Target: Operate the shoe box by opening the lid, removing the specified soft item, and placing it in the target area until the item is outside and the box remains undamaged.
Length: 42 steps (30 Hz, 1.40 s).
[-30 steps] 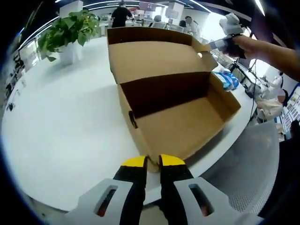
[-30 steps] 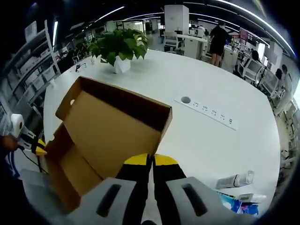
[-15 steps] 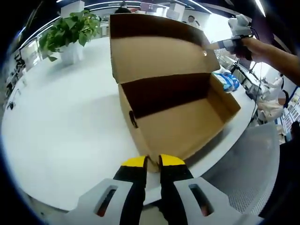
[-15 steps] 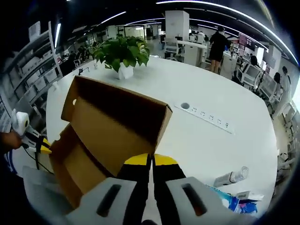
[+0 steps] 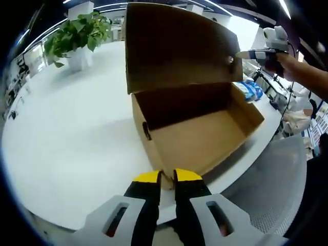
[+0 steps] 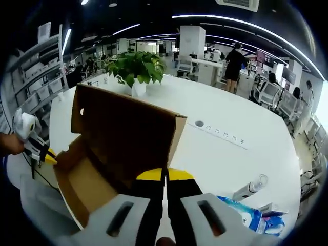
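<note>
A brown cardboard shoe box (image 5: 205,136) stands open at the white table's edge, and its floor shows bare. Its hinged lid (image 5: 174,46) stands nearly upright. My left gripper (image 5: 167,177) is shut on the box's near corner, low in the left gripper view. The right gripper (image 5: 245,54), held by a hand, pinches the lid's side edge. In the right gripper view my right gripper (image 6: 165,174) is shut on the lid (image 6: 123,130) at its rim. The left gripper (image 6: 47,154) sits at the far corner of the box (image 6: 84,187).
A potted plant (image 5: 77,33) stands far back on the white table (image 5: 72,133). Blue-and-white packs (image 6: 246,215) and a small bottle (image 6: 249,187) lie beside the box. A power strip (image 6: 218,134) is set into the table. A grey chair (image 5: 279,179) stands off the table's edge. People stand in the office behind.
The lid has swung up from lying back to nearly upright, carried by the right gripper. The left gripper and the box's base have stayed put.
</note>
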Each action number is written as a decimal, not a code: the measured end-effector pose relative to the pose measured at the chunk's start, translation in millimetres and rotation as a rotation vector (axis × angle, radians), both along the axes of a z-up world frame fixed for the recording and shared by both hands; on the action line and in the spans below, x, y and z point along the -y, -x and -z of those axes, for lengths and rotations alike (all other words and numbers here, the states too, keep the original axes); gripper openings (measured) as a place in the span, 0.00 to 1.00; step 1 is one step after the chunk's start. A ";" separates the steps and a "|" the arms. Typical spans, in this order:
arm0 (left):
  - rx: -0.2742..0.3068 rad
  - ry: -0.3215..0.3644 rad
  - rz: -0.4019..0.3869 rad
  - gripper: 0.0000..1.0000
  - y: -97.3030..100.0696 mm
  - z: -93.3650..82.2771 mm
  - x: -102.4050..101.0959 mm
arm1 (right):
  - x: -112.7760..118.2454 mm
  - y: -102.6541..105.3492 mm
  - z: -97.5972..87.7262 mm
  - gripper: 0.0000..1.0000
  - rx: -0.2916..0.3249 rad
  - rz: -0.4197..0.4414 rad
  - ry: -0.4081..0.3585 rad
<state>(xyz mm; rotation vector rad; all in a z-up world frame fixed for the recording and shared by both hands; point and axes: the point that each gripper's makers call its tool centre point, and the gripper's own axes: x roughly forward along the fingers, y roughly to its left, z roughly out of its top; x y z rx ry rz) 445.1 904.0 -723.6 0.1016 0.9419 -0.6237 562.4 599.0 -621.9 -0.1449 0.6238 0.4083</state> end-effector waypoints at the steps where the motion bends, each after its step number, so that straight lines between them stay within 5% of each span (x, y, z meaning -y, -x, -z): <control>1: 0.000 0.000 0.000 0.07 0.0 0.0 -0.1 | -0.1 1.3 -0.9 0.00 -0.001 0.004 -0.001; 31: 0.006 0.018 -0.009 0.07 -0.7 -0.8 -0.3 | -9.2 61.3 6.3 0.00 -0.047 0.078 0.079; 42: 0.013 0.012 0.003 0.07 -0.7 -2.0 0.0 | -11.3 79.4 16.6 0.02 -0.061 0.095 0.043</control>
